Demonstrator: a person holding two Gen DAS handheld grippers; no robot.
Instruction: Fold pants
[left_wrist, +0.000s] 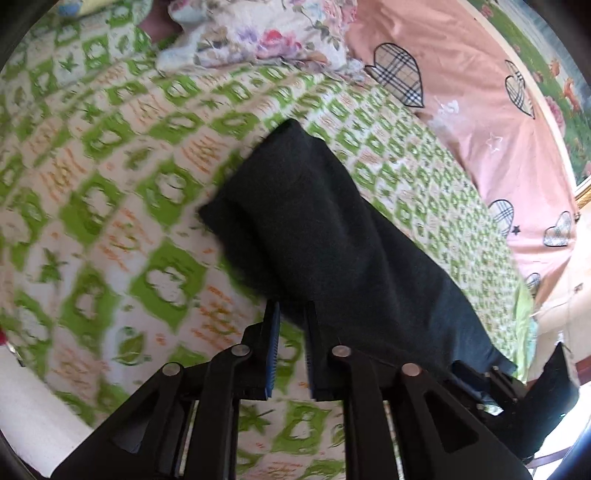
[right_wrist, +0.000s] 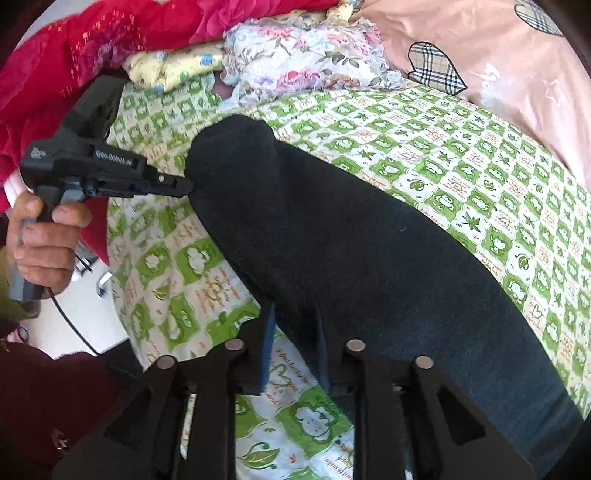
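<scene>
In the left wrist view we see motion blur over the green patterned bedspread (left_wrist: 110, 206), and the dark pants (left_wrist: 325, 236) are cut off at lower right behind the other gripper's body. They lie as a long band running from upper left to lower right. The left gripper (left_wrist: 291, 314) stands slightly parted at their near edge, released. In the right wrist view the pants (right_wrist: 351, 240) run the same diagonal, their lower end leaving the frame. The right gripper (right_wrist: 295, 314) is parted; whether cloth sits between the fingers we cannot tell. A hand (right_wrist: 40, 236) holds the left gripper (right_wrist: 186, 186) at the pants' far end.
</scene>
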